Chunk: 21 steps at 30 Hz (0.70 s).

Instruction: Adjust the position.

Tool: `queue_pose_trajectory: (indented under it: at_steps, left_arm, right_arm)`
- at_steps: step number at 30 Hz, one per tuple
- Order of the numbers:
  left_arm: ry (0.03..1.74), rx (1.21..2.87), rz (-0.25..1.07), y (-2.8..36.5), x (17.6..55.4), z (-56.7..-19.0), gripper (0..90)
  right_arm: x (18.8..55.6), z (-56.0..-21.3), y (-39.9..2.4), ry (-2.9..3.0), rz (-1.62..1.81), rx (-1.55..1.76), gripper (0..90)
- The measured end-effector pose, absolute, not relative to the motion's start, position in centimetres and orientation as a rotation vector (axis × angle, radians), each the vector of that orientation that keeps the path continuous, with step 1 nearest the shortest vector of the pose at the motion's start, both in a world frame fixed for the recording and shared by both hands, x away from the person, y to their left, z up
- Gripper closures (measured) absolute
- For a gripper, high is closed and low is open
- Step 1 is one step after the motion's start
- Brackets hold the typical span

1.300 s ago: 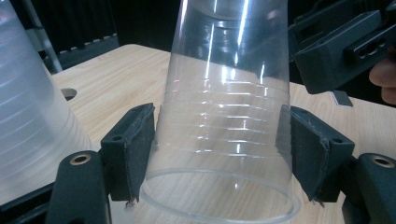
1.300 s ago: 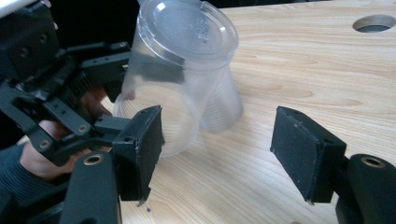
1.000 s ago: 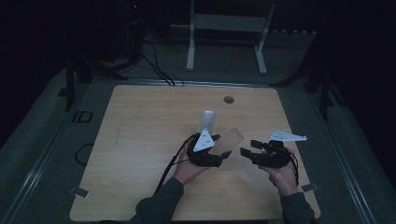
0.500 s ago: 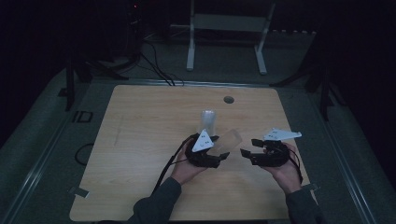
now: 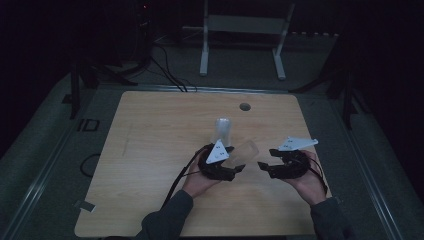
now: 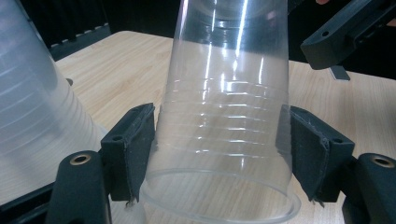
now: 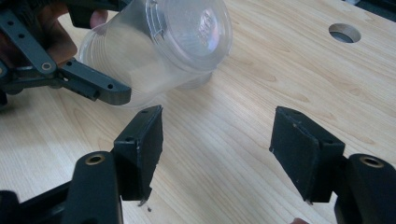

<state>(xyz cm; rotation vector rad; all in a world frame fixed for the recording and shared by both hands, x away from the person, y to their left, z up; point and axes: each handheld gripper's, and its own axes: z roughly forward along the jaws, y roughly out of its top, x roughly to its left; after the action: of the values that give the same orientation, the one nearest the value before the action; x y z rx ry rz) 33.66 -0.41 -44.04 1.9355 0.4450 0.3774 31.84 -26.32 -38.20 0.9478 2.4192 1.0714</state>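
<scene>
Wooden table (image 5: 150, 150) lit in a dark room, round cable hole (image 5: 244, 106) near the far edge, white metal frame (image 5: 245, 30) on the floor beyond.

Second clear cup (image 5: 222, 129) standing upside down on the table, just behind the left gripper; seen large and blurred at the left edge of the left gripper view (image 6: 32, 107).

Clear plastic cup (image 5: 245, 151) off the table, tilted on its side between the two grippers, closed base pointing toward the right gripper. In the right gripper view (image 7: 159, 51) base faces the camera, other cup partly visible behind it.

Left gripper (image 5: 235, 167) clamped on the held cup – in its own view (image 6: 219, 149) both pads press the ribbed wall near the rim, one each side, rim nearest the camera.

Right gripper (image 5: 264, 166) just beside the cup's base, not touching. In its own view (image 7: 217, 140) jaws spread wide – bare wood between the pads, nothing gripped.

Hands under both grippers, dark sleeves at the bottom edge of the high view.
</scene>
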Motion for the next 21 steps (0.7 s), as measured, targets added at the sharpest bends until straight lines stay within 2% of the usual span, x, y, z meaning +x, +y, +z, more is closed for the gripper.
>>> queue_pose_trajectory:
  at_steps: [21]
  left_arm:
    - [0.402, 1.986, 0.359, -0.57, 33.82, -43.93, 29.1]
  right_arm:
    - [31.83, -37.32, -25.81, 2.504, 0.942, 0.839, 34.7]
